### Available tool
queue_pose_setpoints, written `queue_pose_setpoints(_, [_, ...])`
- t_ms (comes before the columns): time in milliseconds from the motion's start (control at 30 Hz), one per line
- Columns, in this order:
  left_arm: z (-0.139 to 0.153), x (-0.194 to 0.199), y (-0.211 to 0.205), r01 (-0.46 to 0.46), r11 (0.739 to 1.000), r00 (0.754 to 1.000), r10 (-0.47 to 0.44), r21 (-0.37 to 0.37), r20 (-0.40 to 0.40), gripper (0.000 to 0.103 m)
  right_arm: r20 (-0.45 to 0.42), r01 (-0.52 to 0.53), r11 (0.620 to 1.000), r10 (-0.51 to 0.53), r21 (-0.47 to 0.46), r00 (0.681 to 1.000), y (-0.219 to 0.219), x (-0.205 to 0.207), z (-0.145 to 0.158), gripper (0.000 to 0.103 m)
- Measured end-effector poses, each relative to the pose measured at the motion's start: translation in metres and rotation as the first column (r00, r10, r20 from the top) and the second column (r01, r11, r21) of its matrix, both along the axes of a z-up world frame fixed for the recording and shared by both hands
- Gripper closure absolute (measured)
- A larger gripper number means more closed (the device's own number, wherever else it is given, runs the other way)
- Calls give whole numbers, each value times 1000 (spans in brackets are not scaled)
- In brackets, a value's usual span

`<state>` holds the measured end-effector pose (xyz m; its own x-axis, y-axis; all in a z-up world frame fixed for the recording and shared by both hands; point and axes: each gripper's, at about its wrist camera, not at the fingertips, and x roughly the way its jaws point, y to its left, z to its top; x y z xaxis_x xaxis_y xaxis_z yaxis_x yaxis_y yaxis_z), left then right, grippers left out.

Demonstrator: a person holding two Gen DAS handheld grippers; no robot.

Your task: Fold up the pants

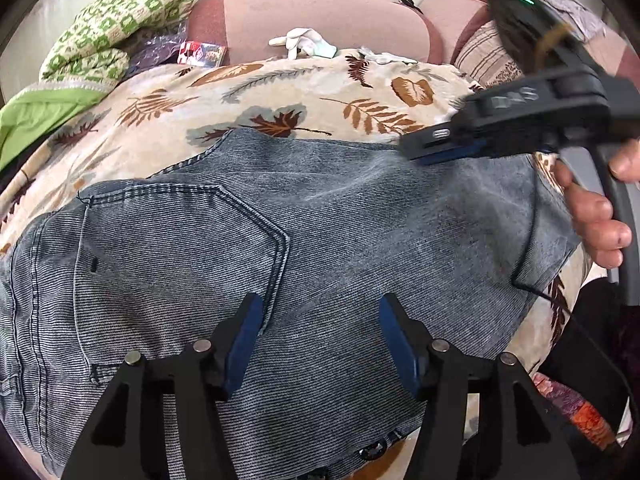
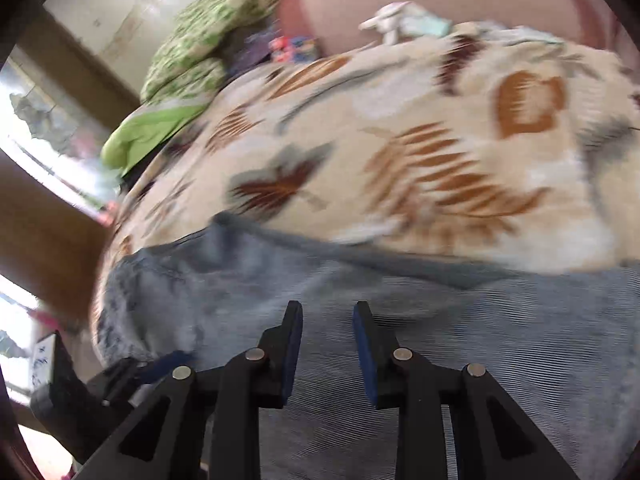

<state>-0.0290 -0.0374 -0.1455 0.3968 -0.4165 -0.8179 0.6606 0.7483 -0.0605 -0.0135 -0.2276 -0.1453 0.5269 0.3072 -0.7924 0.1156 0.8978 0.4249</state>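
Note:
Blue denim pants (image 1: 256, 240) lie folded flat on a leaf-print blanket (image 1: 280, 92), back pocket facing up. They also show in the blurred right wrist view (image 2: 400, 320). My left gripper (image 1: 320, 308) is open and empty, hovering over the denim's near part. My right gripper (image 2: 327, 312) is open with a narrower gap and holds nothing, just above the denim. In the left wrist view the right gripper (image 1: 436, 150) shows at the pants' far right edge, held by a hand (image 1: 596, 208). The left gripper (image 2: 132, 372) shows at the lower left of the right wrist view.
A green patterned quilt (image 1: 116, 28) lies at the back left. White gloves (image 1: 304, 42) rest by the pink sofa back (image 1: 312, 16). A striped cushion (image 1: 484, 56) sits at the back right. A thin black cable (image 1: 560, 304) trails over the blanket's right edge.

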Motion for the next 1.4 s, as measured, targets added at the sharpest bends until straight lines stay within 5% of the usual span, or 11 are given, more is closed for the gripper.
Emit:
queue_pose_setpoints(167, [0, -2, 3, 9, 1000, 1000, -9, -4, 4, 41, -114, -59, 996, 51, -74, 992, 48, 46, -30, 75])
queue_pose_setpoints(300, [0, -4, 3, 33, 999, 999, -33, -3, 13, 38, -51, 14, 993, -20, -119, 998, 46, 70, -26, 75])
queue_pose_setpoints(367, [1, -7, 3, 43, 999, 999, -43, -1, 25, 38, -61, 52, 997, -55, -49, 997, 35, 72, -26, 75])
queue_pose_setpoints(667, [7, -10, 7, 5, 999, 1000, -4, -44, 16, 37, 92, 297, 950, -288, -101, 953, -76, -52, 10, 75])
queue_pose_setpoints(867, [0, -6, -1, -14, 1000, 998, 12, 24, 66, 37, -38, 422, 906, -422, -1, 906, -157, -95, -26, 75])
queue_pose_setpoints(967, [7, -6, 8, -33, 999, 995, 31, 21, 97, 37, -17, 451, 892, -450, 23, 893, -155, -97, -27, 74])
queue_pose_setpoints(1067, [26, 2, 32, -109, 994, 980, 111, -21, 165, 37, 96, 366, 930, -364, -11, 927, -127, -99, -10, 73])
queue_pose_setpoints(1133, [38, 13, 56, -214, 975, 955, 220, -52, 197, 35, 115, 276, 961, -277, 24, 954, -104, -99, -10, 73])
queue_pose_setpoints(1233, [39, 39, 96, -395, 915, 907, 402, -81, 121, 33, 129, 137, 990, -139, 21, 982, -60, -96, -14, 73])
queue_pose_setpoints(1333, [20, 60, 124, -551, 834, 833, 551, -6, 41, 33, 109, 6, 999, -10, 37, 994, -20, -90, -27, 73])
queue_pose_setpoints(1400, [8, 64, 125, -570, 821, 821, 570, 37, 12, 33, 71, -71, 997, 69, 21, 995, 5, -86, -38, 73])
